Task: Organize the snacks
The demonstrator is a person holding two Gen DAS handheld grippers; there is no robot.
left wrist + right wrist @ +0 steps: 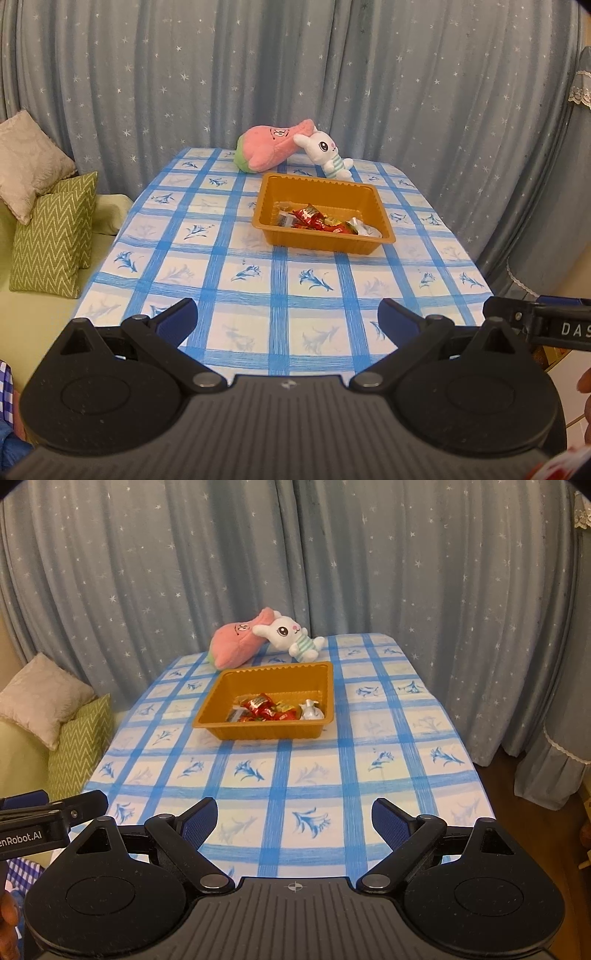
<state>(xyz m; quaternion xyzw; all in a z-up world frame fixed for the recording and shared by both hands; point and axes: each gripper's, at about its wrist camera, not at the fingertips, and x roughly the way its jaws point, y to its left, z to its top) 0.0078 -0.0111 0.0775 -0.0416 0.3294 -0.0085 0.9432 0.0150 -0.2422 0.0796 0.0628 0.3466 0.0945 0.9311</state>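
With both grippers' [287, 320] [294, 820] jaws apart and empty, well short of the tray [210, 722], its snacks [258, 709] are best left undisturbed.

Each gripper has a ribbed dark-grey body with a small crosshair mark at its centre, two round black discs either side, black linkage arms with silver pivot screws, and blue textured fingers [199, 819]. White lettering runs along the housings' sides.
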